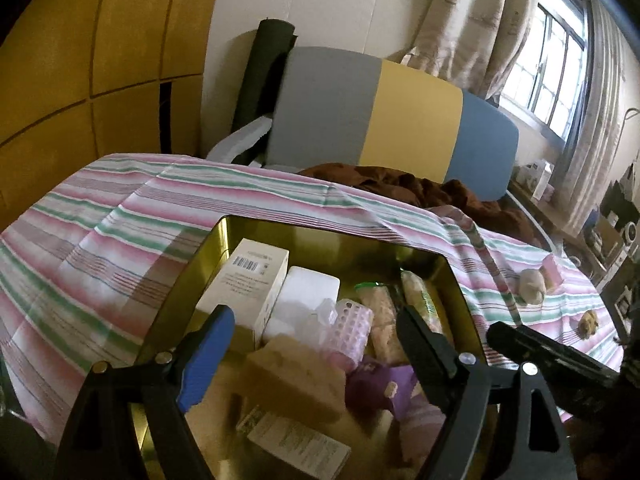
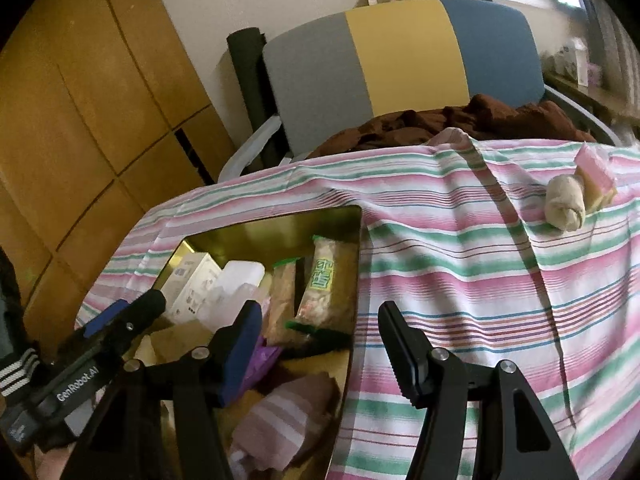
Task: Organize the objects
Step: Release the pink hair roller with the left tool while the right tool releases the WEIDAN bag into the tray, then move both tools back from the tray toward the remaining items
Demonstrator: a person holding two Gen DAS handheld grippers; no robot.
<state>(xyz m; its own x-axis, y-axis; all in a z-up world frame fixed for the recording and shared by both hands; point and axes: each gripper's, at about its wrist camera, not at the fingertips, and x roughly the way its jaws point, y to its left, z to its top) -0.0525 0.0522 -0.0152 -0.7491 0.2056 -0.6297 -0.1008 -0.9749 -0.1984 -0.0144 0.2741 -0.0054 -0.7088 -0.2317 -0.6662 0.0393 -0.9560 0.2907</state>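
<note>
A gold tin point(image 1: 320, 236) sits on the striped cloth. It holds a white barcoded carton point(image 1: 248, 280), a white plastic case point(image 1: 308, 292), a pink hair roller point(image 1: 352, 328), snack packets point(image 1: 420, 300), a tan block point(image 1: 296, 376) and a purple item point(image 1: 376, 384). My left gripper point(image 1: 314, 316) hovers open over the tin, its fingers apart from these things. In the right wrist view my right gripper point(image 2: 320, 312) stands open across the tin's right wall point(image 2: 356, 264), holding nothing. A pink striped sock point(image 2: 280, 412) lies in the tin. A rolled beige sock point(image 2: 564, 204) and a pink-yellow sponge point(image 2: 596, 180) lie far right.
The striped cloth point(image 2: 460, 260) covers the whole surface. A small brownish thing point(image 1: 588, 322) lies near its right edge. Behind stand a grey, yellow and blue chair back point(image 1: 400, 120) with a brown garment point(image 2: 460, 124), a wooden wardrobe point(image 1: 80, 60) and a curtained window point(image 1: 552, 60).
</note>
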